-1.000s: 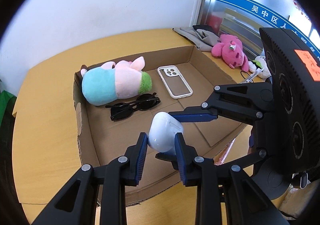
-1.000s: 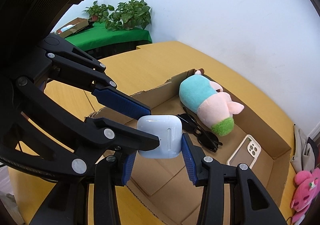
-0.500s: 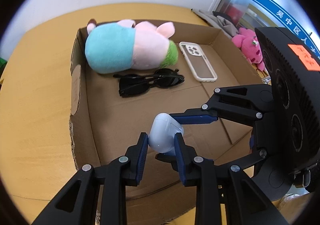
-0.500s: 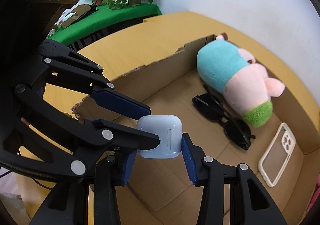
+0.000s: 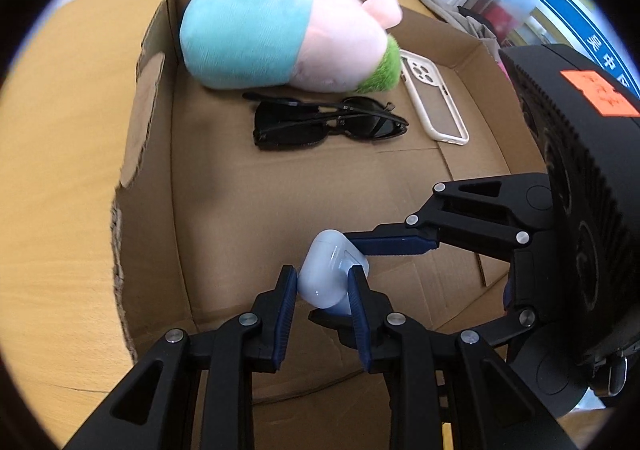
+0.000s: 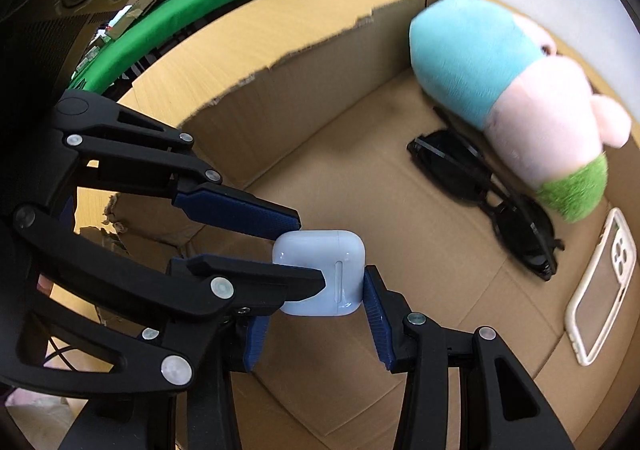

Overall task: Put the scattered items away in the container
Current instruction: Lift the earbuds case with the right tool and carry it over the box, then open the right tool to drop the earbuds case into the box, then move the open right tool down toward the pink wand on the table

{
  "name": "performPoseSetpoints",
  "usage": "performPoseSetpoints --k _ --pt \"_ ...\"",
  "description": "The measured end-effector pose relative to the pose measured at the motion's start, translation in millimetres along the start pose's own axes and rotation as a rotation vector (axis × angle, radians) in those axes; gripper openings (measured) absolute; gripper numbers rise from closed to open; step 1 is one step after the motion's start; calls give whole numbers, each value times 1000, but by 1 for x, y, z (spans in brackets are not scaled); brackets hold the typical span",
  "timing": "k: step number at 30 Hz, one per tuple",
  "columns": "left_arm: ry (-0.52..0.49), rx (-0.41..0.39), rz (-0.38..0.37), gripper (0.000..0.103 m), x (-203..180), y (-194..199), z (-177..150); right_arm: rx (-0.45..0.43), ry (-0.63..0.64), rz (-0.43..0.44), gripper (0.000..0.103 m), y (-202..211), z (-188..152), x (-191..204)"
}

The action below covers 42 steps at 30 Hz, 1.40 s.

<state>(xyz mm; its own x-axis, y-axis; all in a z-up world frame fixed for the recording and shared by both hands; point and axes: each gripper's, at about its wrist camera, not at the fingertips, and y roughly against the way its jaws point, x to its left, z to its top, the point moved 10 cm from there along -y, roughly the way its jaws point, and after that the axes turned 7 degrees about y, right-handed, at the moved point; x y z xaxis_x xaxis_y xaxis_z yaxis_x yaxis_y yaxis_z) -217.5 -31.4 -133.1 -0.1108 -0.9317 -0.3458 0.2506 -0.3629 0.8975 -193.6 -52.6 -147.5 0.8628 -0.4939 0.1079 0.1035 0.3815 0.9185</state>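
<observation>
A white earbud case (image 5: 326, 282) (image 6: 320, 274) hangs low over the floor of an open cardboard box (image 5: 148, 102) (image 6: 300, 98), near its front edge. Both grippers grip it at once. My left gripper (image 5: 322, 290) is shut on its narrow sides. My right gripper (image 6: 314, 320) is shut across its wider sides; its left pad is hidden behind a left finger (image 6: 248, 274). In the left wrist view the right gripper's fingers (image 5: 392, 244) reach in from the right. Whether the case touches the box floor cannot be told.
Inside the box lie a teal, pink and green plush toy (image 5: 280, 38) (image 6: 508, 90), black sunglasses (image 5: 328, 124) (image 6: 492, 202) and a cream phone case (image 5: 434, 98) (image 6: 600, 290). The box sits on a wooden table (image 5: 60, 170). Grey cloth (image 5: 452, 14) lies beyond it.
Both grippers have sunk together with the earbud case from above the box's front wall down into the box. The box floor and its contents now look nearer. The grip has not changed.
</observation>
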Motion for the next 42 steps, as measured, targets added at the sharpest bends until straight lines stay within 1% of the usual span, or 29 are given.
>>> performPoseSetpoints --k 5,10,12,14,15,17,20,22,23,24,25,27,30,32,34,36,39,42 --pt "32 18 -21 25 5 -5 -4 57 -8 21 47 -9 -4 1" --pt "43 12 -18 24 7 -1 -7 56 -19 13 49 -7 -5 0" --pt "47 4 -23 24 6 1 -7 45 -24 1 54 -4 -6 -2" --pt "60 -20 -32 25 8 7 -5 23 -35 -12 65 3 -8 -5" --pt "68 -34 -30 25 9 10 -5 11 -43 -10 69 7 -8 -6" --pt "84 -63 -6 29 12 19 -4 -33 -66 11 86 20 -8 -6" --pt "83 -134 33 36 11 39 -6 -108 -87 -4 94 44 -12 -6" --pt "82 -211 63 48 7 59 -9 -164 -97 -21 96 61 -18 -4" --pt "81 -239 74 51 6 65 -10 -198 -100 -38 97 71 -23 -2" --pt "77 -280 91 56 2 75 -12 -224 -101 -56 99 79 -27 -1" --pt "71 -326 110 61 -2 86 -16 -252 -103 -79 102 88 -32 0" --pt "61 -392 136 65 -10 102 -23 -313 -109 -134 103 106 -44 4" --pt "65 -490 167 76 -22 122 -33 -369 -125 -203 103 122 -58 11" --pt "72 -544 194 77 -29 130 -40 -399 -133 -240 103 134 -65 10" --pt "71 -582 215 77 -38 134 -51 -434 -147 -275 103 144 -70 8" --pt "75 -592 213 77 -45 134 -60 -458 -164 -304 103 151 -79 7" --pt "84 -583 182 77 -57 126 -74 -471 -171 -335 103 164 -107 12" --pt "49 -576 175 77 -71 118 -84 -480 -183 -379 103 173 -132 12"
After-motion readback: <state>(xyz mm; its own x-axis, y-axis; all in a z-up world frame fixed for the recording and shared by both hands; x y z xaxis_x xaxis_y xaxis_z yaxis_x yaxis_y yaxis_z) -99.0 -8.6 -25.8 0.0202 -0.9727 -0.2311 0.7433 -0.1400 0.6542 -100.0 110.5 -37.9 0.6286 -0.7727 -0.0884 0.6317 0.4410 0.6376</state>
